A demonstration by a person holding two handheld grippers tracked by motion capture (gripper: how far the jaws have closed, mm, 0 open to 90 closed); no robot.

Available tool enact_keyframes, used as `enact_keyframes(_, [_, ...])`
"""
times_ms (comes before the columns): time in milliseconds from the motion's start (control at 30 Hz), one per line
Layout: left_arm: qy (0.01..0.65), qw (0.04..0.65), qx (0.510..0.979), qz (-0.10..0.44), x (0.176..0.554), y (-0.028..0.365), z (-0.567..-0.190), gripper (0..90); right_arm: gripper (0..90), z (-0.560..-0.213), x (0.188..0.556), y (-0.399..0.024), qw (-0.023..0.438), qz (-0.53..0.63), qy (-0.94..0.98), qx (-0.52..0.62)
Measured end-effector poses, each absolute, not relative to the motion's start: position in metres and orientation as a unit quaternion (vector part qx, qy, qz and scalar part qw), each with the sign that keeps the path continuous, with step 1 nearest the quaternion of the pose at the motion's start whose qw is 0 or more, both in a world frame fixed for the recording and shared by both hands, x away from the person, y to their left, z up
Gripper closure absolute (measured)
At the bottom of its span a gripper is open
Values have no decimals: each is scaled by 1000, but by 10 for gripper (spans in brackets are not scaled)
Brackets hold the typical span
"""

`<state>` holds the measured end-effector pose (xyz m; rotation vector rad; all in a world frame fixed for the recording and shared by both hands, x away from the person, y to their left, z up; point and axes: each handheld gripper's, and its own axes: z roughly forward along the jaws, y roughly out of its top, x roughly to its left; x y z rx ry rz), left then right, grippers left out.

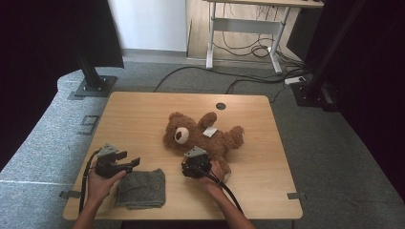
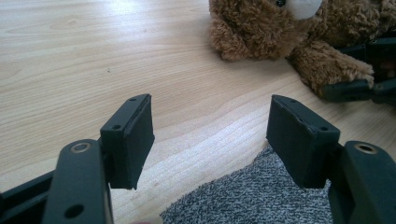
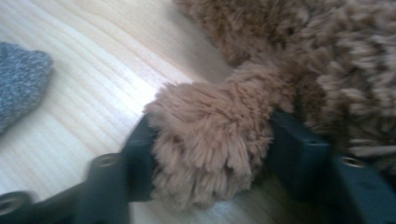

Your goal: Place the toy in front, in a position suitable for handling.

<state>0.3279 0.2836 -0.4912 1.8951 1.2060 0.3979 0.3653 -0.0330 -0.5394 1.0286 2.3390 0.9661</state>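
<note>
A brown teddy bear lies on its back in the middle of the wooden table. My right gripper reaches into its near side. In the right gripper view the jaws stand on both sides of a furry paw, and the pads press into the fur; the right gripper is shut on it. My left gripper hovers open at the front left, just above the far edge of a folded grey cloth. Between the left gripper's jaws lie bare wood and the cloth's corner.
A white tag lies on the bear's chest. A round cable hole sits near the table's far edge. Black stand bases and loose cables lie on the grey floor beyond the table.
</note>
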Motion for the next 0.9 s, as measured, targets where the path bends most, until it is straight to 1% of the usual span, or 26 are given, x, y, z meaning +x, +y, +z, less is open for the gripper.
enact_keyframes(100, [481,417,755,158,328,284,-492,315,568,-539,368,-38,191,358,835,373])
enact_keyframes(200, [481,416,755,158,328,284,-492,316,633,-538,371,-46,169,375,832,372])
enact_keyframes(433, [483,415,755,159,328,287,-492,316,661,-538,364,-54,157,391,841,339])
enact_keyframes(667, [484,414,754,159,326,290,-493,317,660,-539,350,-66,135,410,841,327])
enact_keyframes(900, [480,412,759,155,324,290,-494,318,658,-540,345,-68,130,420,837,325])
